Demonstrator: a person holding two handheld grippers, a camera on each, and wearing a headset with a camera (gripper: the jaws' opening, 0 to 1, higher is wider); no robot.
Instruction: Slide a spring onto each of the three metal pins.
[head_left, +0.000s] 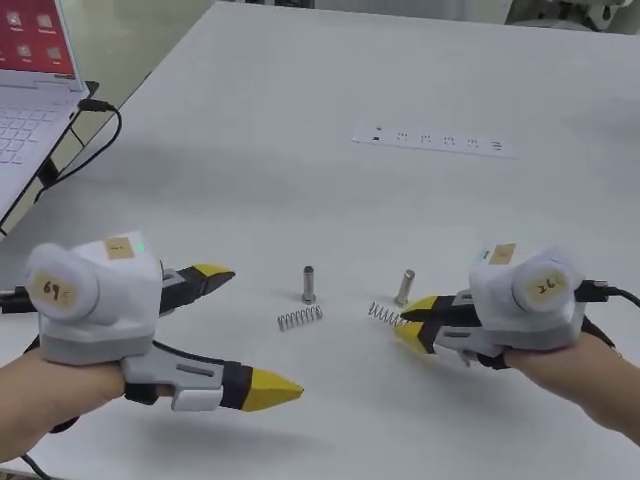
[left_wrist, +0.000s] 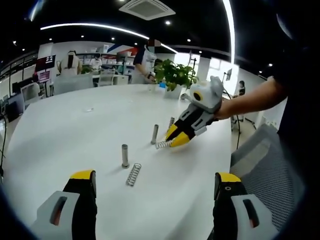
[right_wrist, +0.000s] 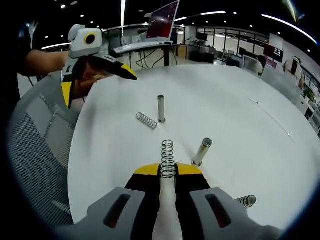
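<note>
Two upright metal pins stand mid-table. Beside the left one lies a loose spring. My right gripper is shut on a second spring, which sticks out from its tips just left of the right pin. In the right gripper view this spring points forward, with the near pin to its right and a third pin, seemingly with coils on it, at lower right. My left gripper hangs open at the left, short of the loose spring, nothing between its jaws.
An open laptop on a stand sits at the far left with a black cable running off it. A white power strip lies at the back of the white table. A plant and people are beyond the table.
</note>
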